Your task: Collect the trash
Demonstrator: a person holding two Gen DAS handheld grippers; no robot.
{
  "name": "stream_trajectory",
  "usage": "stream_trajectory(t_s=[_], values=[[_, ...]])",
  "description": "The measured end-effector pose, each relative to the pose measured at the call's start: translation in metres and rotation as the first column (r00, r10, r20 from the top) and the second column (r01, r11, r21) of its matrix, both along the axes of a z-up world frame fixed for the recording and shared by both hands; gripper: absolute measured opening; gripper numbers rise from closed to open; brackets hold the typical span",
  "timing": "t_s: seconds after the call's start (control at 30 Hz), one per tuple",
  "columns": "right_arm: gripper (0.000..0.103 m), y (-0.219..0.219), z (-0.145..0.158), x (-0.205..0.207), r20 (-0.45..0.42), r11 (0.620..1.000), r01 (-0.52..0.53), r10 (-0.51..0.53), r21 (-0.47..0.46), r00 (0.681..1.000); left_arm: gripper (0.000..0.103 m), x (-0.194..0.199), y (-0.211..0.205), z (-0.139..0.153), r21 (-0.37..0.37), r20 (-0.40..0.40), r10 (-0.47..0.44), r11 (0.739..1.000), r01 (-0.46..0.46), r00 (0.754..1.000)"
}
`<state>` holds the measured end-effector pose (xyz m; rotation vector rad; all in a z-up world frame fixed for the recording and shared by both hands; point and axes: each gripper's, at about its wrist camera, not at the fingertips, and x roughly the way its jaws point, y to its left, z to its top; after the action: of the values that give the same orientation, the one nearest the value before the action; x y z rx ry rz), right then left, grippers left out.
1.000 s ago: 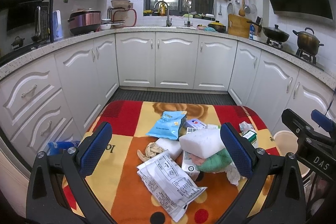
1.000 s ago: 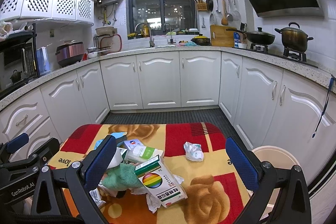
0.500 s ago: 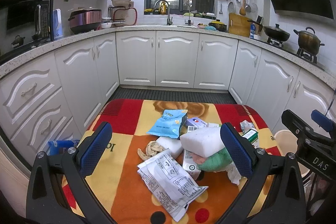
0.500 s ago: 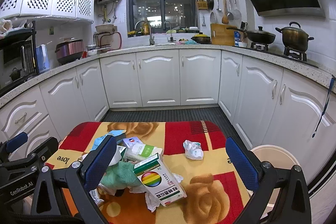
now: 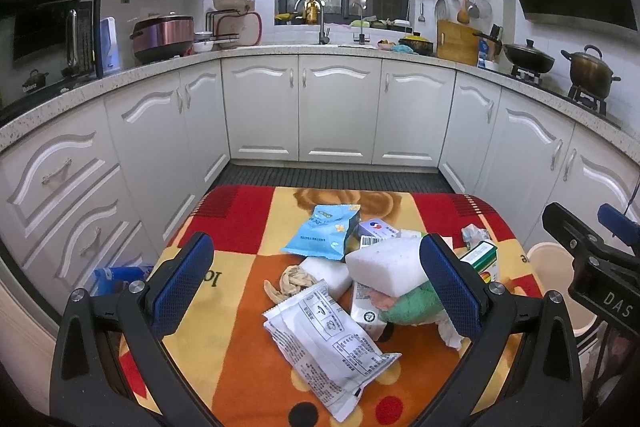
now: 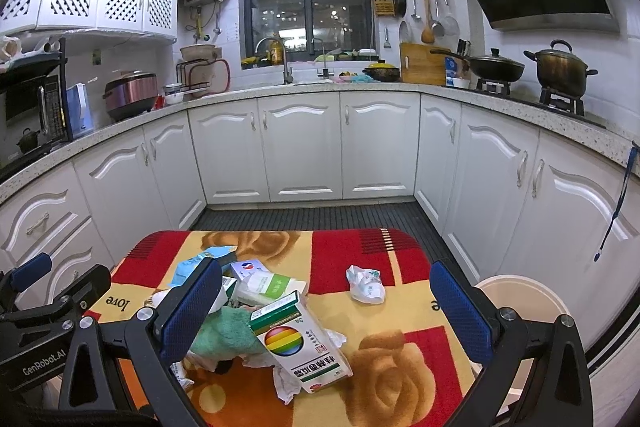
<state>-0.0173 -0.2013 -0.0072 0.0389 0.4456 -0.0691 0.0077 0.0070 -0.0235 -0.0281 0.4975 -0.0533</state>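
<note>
A heap of trash lies on a table with a red, yellow and orange cloth point(image 5: 240, 367). It holds a white printed wrapper point(image 5: 326, 341), a blue snack bag point(image 5: 320, 233), a white foam block point(image 5: 386, 267), a green rag point(image 5: 414, 307) and a braided scrap point(image 5: 290, 279). The right wrist view shows a medicine box with a rainbow ball point(image 6: 302, 345) and a crumpled white wrapper point(image 6: 366, 285) apart to the right. My left gripper point(image 5: 316, 283) is open and empty above the heap. My right gripper point(image 6: 326, 307) is open and empty over the box.
A pale round bin point(image 6: 520, 297) stands on the floor at the table's right edge; it also shows in the left wrist view point(image 5: 554, 269). White cabinets point(image 5: 340, 111) ring the room, with a dark floor mat point(image 6: 312, 217) beyond the table. A blue object point(image 5: 114, 277) lies on the floor left.
Both grippers have drifted slightly; the views shift a little upward. The trash has not moved and both grippers stay open.
</note>
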Motion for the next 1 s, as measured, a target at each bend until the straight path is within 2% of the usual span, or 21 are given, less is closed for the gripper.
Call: stream_trajectory(t_s=[1.0], values=[[0.103, -0.006, -0.013, 0.016, -0.073, 1.000, -0.022, 0.021, -0.004, 0.997, 0.103, 0.015, 0.005, -0.011, -0.016, -0.074, -0.001, 1.000, 0.000, 0.997]])
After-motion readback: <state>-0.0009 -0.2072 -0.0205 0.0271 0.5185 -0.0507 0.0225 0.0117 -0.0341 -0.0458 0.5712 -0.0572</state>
